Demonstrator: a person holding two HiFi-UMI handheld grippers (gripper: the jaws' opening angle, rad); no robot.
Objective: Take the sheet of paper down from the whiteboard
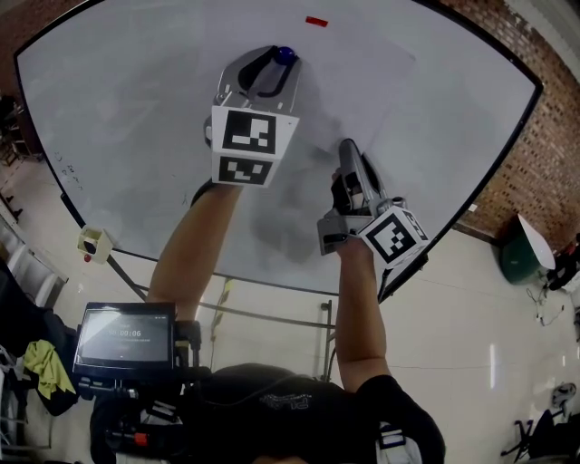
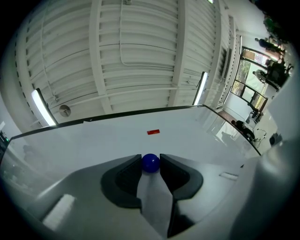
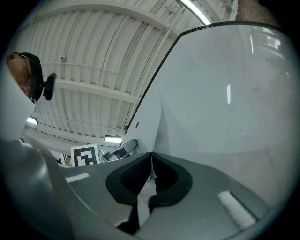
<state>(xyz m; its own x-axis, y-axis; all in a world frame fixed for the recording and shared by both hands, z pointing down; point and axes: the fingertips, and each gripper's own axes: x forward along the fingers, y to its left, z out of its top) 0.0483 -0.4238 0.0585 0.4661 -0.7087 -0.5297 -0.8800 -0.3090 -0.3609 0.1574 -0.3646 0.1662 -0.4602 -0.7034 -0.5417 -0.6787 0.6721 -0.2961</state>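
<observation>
**Paper pinched, magnet gripped**

Against the whiteboard (image 1: 136, 109) I see the sheet of paper (image 3: 149, 124). Its long axis runs up the board from my right gripper (image 3: 151, 161), clamped on its lower end. My left gripper (image 2: 150, 164) squeezes the blue magnet (image 2: 150, 161) higher up.

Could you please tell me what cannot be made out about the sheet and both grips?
- Head view: outline of the sheet of paper is lost, white on the whiteboard and partly behind the grippers.
- Left gripper view: the left gripper hides the base of the blue magnet, so contact with the board is unclear.
- Head view: the red piece is too small to identify.
- Right gripper view: the right gripper hides the sheet's pinched edge.
</observation>
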